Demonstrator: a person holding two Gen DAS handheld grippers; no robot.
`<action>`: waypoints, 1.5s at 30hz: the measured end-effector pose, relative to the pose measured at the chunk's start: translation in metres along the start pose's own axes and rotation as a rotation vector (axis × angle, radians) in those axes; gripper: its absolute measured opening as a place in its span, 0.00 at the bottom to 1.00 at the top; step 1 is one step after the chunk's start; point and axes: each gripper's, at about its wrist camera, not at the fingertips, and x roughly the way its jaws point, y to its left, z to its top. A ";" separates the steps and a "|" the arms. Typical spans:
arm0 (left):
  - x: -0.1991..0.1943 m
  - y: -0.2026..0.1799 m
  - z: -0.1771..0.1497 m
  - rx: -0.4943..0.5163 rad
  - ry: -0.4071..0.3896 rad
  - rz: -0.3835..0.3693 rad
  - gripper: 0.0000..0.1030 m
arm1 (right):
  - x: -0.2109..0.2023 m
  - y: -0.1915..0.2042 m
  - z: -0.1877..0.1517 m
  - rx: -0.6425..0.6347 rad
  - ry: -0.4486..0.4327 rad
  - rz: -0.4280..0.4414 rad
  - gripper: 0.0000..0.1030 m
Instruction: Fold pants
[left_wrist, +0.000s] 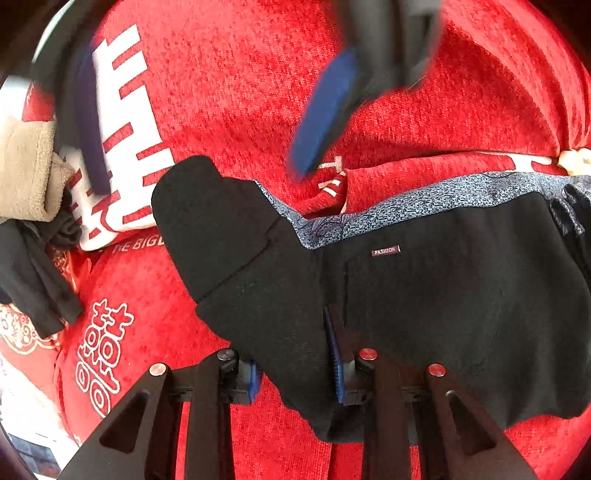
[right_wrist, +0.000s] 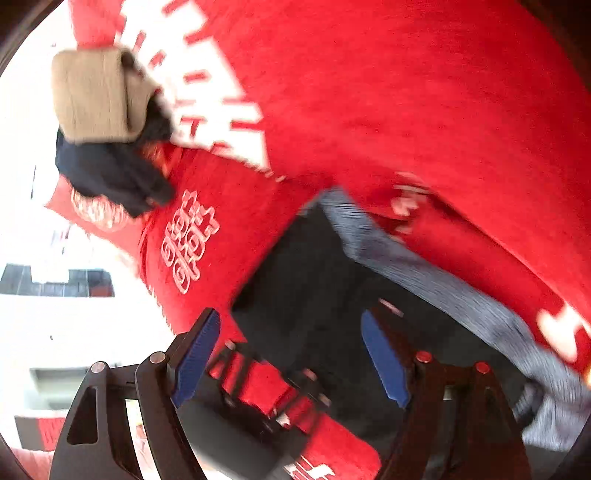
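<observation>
Black pants with a blue-grey patterned waistband lining and a small "FASHION" label lie on a red blanket. My left gripper has its blue-padded fingers on either side of a fold of the black fabric at the pants' near edge. My right gripper is open and empty, held above the pants; it shows blurred in the left wrist view, above the waistband. The left gripper's body lies below it.
Folded tan fabric and dark clothes are piled at the left on the blanket; they also show in the right wrist view. The blanket has white lettering. A bright floor and wall lie beyond the bed's left edge.
</observation>
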 end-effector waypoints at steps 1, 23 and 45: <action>-0.001 0.000 0.000 0.001 -0.001 0.001 0.30 | 0.013 0.006 0.007 -0.007 0.044 0.004 0.79; -0.171 -0.091 0.072 0.143 -0.260 -0.195 0.30 | -0.112 -0.056 -0.100 0.119 -0.220 0.275 0.18; -0.159 -0.340 0.045 0.550 -0.113 -0.312 0.63 | -0.162 -0.333 -0.345 0.613 -0.469 0.257 0.18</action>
